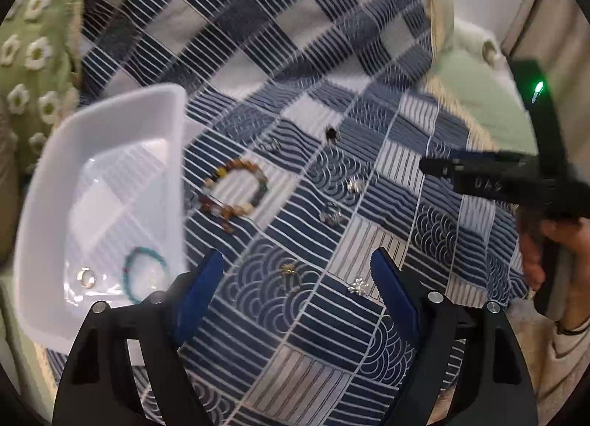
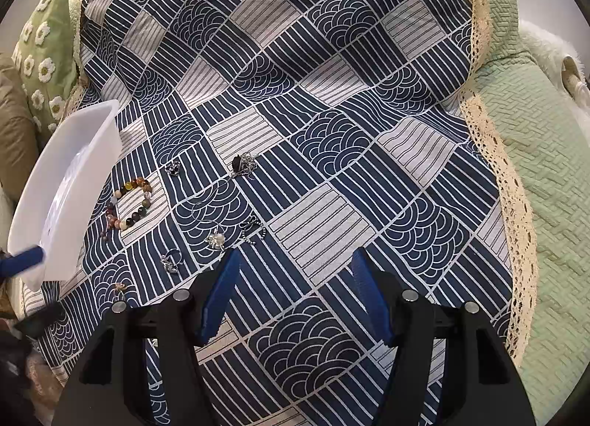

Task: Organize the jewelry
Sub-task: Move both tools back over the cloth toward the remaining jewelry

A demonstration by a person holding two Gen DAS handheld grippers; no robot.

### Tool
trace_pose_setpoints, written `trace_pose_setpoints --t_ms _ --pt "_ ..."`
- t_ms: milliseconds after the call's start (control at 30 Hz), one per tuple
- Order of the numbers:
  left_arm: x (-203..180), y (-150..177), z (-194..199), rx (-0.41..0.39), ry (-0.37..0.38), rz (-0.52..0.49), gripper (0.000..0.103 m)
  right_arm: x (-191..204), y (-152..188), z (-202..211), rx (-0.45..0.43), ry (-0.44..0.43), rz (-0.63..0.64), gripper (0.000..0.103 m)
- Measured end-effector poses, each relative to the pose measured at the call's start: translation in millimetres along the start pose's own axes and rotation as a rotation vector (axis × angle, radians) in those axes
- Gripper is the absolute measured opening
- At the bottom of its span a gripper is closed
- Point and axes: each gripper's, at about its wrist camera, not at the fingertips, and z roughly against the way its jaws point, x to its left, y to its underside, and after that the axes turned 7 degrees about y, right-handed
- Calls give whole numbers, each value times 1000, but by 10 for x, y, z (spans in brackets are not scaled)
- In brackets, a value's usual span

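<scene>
Both claws hang released over the blue patterned cloth (image 2: 332, 175), nothing between the blue fingers: left claw (image 1: 297, 293), right claw (image 2: 295, 286). In the left wrist view, small silver pieces lie just ahead, one (image 1: 358, 286) at one o'clock. At eleven o'clock lies the beaded bracelet (image 1: 236, 194). At nine o'clock the white tray (image 1: 48, 212) holds a turquoise bracelet (image 1: 142, 278) and a ring (image 1: 87, 277).
</scene>
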Motion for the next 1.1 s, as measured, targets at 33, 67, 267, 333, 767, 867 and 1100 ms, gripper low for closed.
trace_pose_setpoints --t_ms 33,67,267,333,767,867,1100 --pt "-7 -5 -57 14 4 8 77 24 -6 -14 6 -4 3 63" --pt "-16 -20 -134 29 17 18 77 49 0 -38 13 -8 10 63" --pt "-25 27 -430 91 -16 32 77 73 39 -68 33 -12 18 63" --pt "-46 35 -525 106 -71 3 78 75 41 -66 36 -20 16 63" --pt "-109 82 -553 123 -95 -55 74 126 47 -73 38 -11 35 67" --pt "-138 90 -544 136 -34 -39 68 133 43 -81 41 -14 38 67" --pt "-90 113 -648 171 -31 -8 67 146 51 -92 46 -12 44 68"
